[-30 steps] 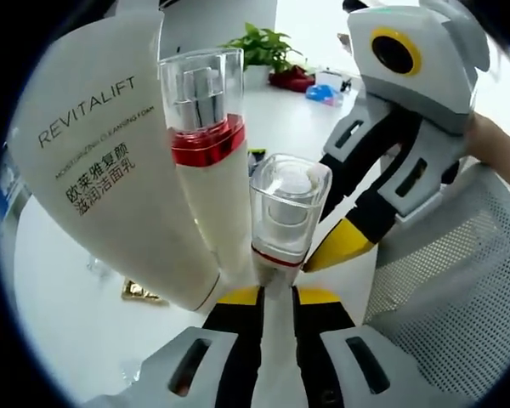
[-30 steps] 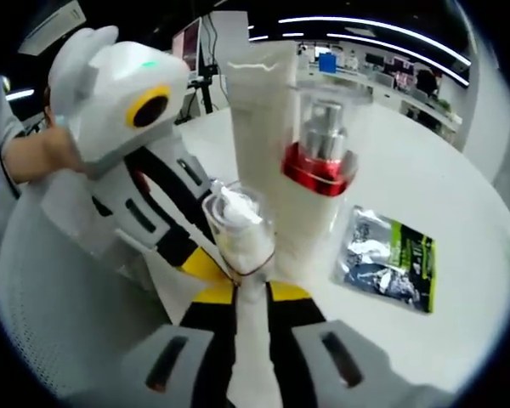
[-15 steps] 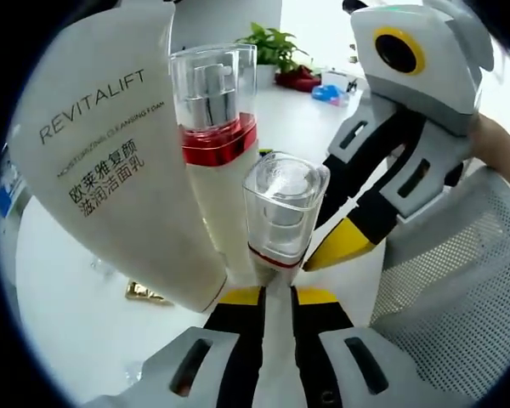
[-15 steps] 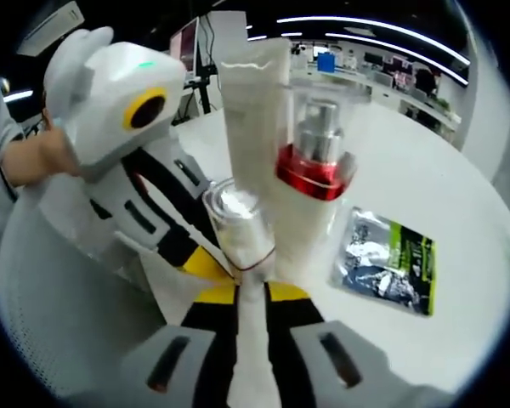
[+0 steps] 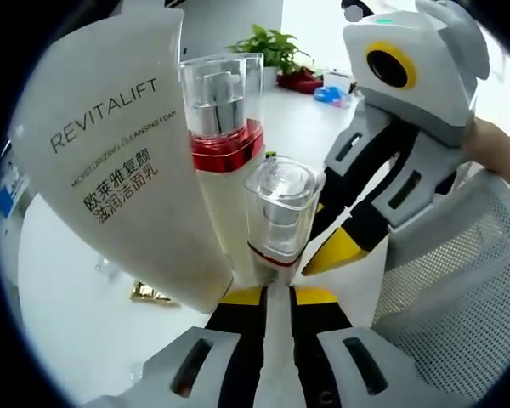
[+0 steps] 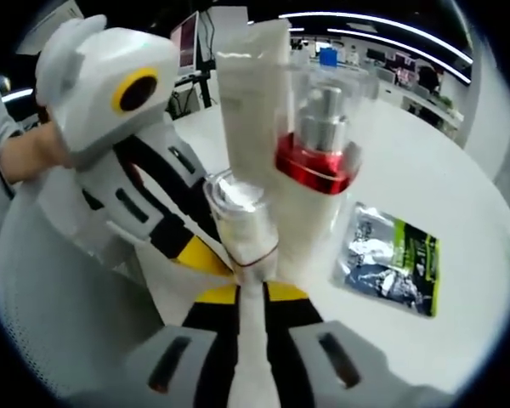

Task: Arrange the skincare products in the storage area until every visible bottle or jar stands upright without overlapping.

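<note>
Compared with a second ago, the REVITALIFT tube (image 5: 119, 161) and the red-collared pump bottle (image 5: 221, 144) loom larger and further right in my left gripper view, while the small clear-capped bottle (image 5: 276, 212) has barely shifted against the jaws. My left gripper (image 5: 276, 293) has its yellow-tipped jaws clamped on that small bottle's base. My right gripper (image 6: 251, 293) pinches the same bottle (image 6: 242, 225) from the opposite side. Tube, pump bottle and small bottle stand clustered upright, touching or nearly so, on a white round table (image 6: 408, 170). A green-and-silver sachet (image 6: 391, 263) lies flat near them. A white mesh organiser wall (image 5: 459, 255) curves alongside. Behind them are a potted plant (image 5: 268, 47), office desks and ceiling strip lights (image 6: 374, 25).
</note>
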Tool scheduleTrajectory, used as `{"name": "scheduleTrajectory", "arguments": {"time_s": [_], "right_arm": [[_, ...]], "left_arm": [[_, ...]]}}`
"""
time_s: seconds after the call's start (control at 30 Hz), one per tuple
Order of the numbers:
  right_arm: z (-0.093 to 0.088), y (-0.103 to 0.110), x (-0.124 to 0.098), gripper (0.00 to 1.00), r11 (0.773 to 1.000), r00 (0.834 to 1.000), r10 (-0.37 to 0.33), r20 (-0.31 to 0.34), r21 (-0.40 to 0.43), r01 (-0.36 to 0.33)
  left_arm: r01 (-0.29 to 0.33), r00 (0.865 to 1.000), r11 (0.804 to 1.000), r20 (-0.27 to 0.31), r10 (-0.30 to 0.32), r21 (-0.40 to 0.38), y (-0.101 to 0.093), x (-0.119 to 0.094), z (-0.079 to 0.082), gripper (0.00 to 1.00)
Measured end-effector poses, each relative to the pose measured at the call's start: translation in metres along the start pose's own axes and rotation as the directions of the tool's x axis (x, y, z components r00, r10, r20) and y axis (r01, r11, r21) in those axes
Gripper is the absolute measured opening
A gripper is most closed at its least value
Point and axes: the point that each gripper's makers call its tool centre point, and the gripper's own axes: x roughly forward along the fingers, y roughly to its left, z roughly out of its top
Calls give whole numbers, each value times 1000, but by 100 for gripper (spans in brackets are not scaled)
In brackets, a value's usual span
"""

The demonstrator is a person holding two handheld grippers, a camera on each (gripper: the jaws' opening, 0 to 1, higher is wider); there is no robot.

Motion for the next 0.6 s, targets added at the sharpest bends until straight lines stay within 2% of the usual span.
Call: {"name": "scheduleTrajectory", "arguments": {"time_s": [0.6], "right_arm": [[-2, -6, 4, 10, 1000, 1000, -3, -11, 7, 3]], "left_arm": [[-11, 1000, 1000, 0, 11, -6, 3, 2, 1, 6]]}}
